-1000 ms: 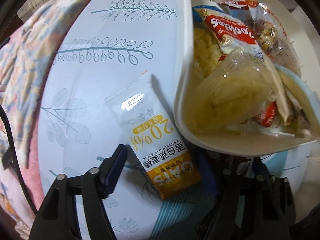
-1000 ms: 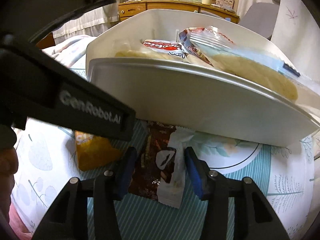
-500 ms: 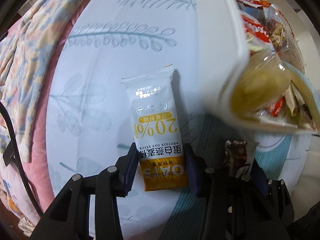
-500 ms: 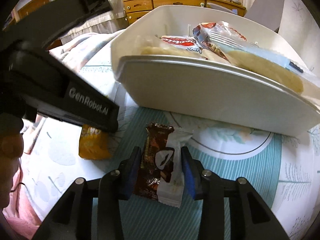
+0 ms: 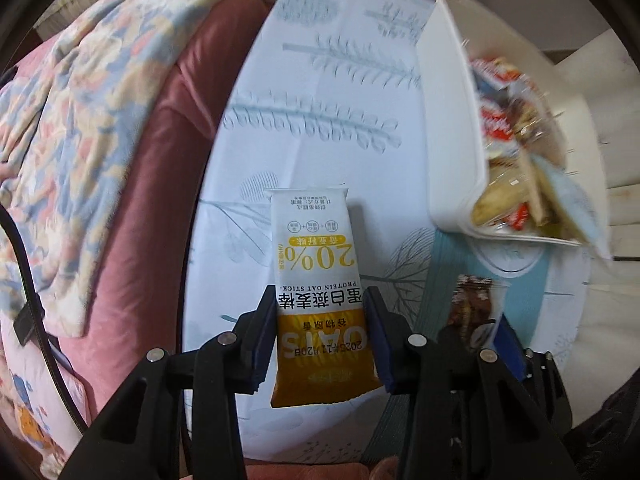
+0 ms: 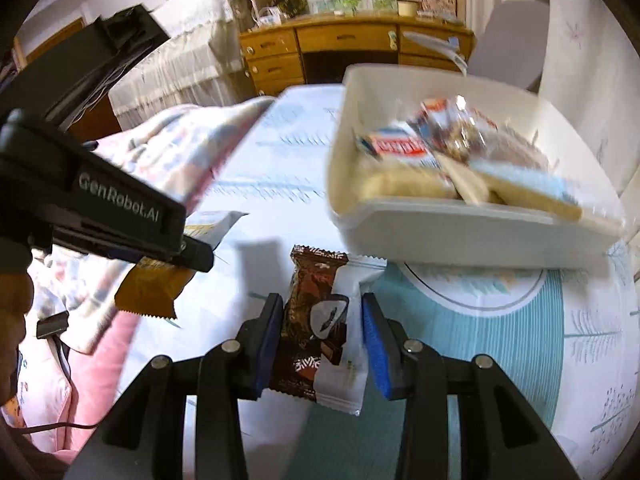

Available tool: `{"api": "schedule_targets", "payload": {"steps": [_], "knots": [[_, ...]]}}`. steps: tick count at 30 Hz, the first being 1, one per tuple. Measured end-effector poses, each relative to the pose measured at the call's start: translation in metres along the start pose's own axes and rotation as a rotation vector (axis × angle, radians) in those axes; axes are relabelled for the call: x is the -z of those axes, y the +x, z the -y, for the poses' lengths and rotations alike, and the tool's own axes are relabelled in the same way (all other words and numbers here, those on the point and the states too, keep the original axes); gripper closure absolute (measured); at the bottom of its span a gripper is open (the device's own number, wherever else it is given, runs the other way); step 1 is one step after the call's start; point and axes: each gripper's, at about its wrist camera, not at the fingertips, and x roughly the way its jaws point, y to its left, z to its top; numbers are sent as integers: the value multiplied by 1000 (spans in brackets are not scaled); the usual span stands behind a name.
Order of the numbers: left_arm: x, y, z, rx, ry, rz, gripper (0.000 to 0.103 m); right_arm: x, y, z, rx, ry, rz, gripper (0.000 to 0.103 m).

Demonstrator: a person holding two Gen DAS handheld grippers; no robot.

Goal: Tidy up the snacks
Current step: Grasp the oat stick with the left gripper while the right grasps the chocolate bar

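A white and orange oat stick (image 5: 320,280) hangs above the leaf-print tablecloth (image 5: 320,92). My left gripper (image 5: 320,332) points down and its jaws are closing, with both pads pressing on the stick's orange end. In the right wrist view that orange end (image 6: 150,290) shows under the left gripper's black body. My right gripper (image 6: 320,340) is shut on a brown and white chocolate bar (image 6: 316,320), lifted off the cloth. The same bar (image 5: 474,312) shows at the lower right of the left wrist view. A white bin (image 6: 440,236) with several snack packets stands just beyond.
A floral blanket (image 5: 80,100) over a pink cushion (image 5: 160,200) lies left of the table. A wooden dresser (image 6: 340,52) and a grey chair (image 6: 508,40) stand at the back. A black cable (image 5: 24,264) runs down the left side.
Both grippers have closed on their snacks and risen; the oat stick and the chocolate bar are off the cloth. The bin now sits farther away in both views.
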Motion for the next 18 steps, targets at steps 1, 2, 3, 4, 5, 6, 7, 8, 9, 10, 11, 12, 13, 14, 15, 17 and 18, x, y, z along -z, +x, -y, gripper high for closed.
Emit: {"api": "schedule_targets", "payload": {"steps": [1,2,3,4,5,6,7,8,9,10,11,12,13,14,15,17,18], "knots": [[-1,-7,-2,4,8,11,62,-3,-3,-4,-1,-6,14,63],[-2,-15,-3,8,17,22,62,-4,-8,-12,-1,-10,28,63],[-4,-24,-2,14,25,32,62,-8,-12,-16,-2,-14,41,63],[-5,-31,-1,24,30,41,62,-12,-18,-15,-2,-16,51,63],[-7,-40,-1,41,36,51,62,-13,-22,-18,1,-18,61,63],[-8,-47,2,54,41,58,62,-15,-26,-20,4,-21,72,63],[-9,-56,6,64,50,69,62,-18,-32,-20,7,-27,86,63],[-12,-63,7,73,60,82,63,-21,-38,-22,9,-30,97,63],[-14,-73,11,94,73,95,63,-24,-43,-22,11,-31,108,63],[-15,-79,15,105,78,101,63,-30,-49,-21,12,-28,122,63],[-17,-88,19,118,86,113,63,-34,-53,-19,13,-25,133,63],[-17,-95,24,125,97,122,63,-40,-58,-15,16,-18,150,63],[-19,-101,31,131,108,133,63,-44,-62,-12,18,-13,163,63],[-21,-108,38,134,125,147,63,-48,-65,-8,21,-10,174,63],[-22,-113,45,135,138,157,63,-53,-68,-2,24,-7,188,63],[-25,-122,59,145,155,171,63,-60,-75,7,21,-2,210,63],[-26,-124,65,149,159,175,63,-65,-80,14,15,-2,225,63]]}}
